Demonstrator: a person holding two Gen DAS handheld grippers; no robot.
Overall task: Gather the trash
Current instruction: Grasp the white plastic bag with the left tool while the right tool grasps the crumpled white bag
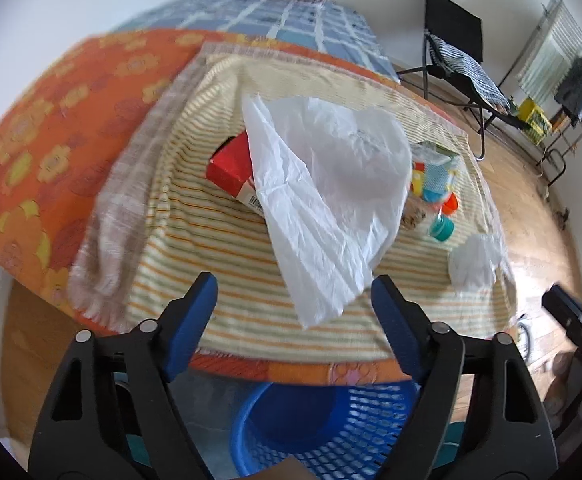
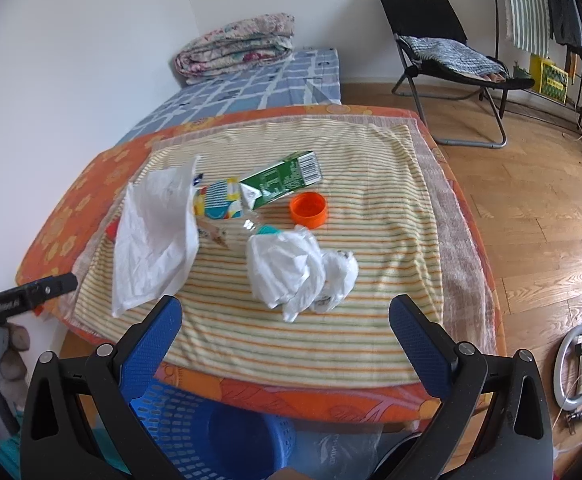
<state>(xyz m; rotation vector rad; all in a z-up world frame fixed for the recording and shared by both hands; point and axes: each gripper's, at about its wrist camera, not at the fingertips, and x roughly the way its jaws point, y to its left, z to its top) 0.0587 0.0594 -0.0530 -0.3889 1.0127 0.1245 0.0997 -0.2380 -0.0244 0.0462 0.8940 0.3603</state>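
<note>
Trash lies on a striped cloth (image 2: 371, 168) over a low table. A flat white plastic bag (image 1: 323, 200) covers part of a red carton (image 1: 229, 164). The bag's lower tip falls between the fingers of my left gripper (image 1: 295, 316), which is open with its pads clear of it. My right gripper (image 2: 287, 332) hangs open just short of a crumpled white bag (image 2: 299, 272). Behind that bag lie a green carton (image 2: 283, 178), an orange cap (image 2: 309, 210), a colourful wrapper (image 2: 217, 200) and a clear bottle with a teal cap (image 2: 267, 230). A blue mesh basket (image 2: 211, 432) stands below the table's near edge.
An orange flowered cover (image 1: 51, 140) lies under the striped cloth. A bed with a checked sheet (image 2: 259, 80) and a folded quilt (image 2: 235, 46) stands behind the table. A black folding chair (image 2: 443, 52), a drying rack (image 2: 551, 20) and a ring light (image 2: 577, 364) stand on the wooden floor to the right.
</note>
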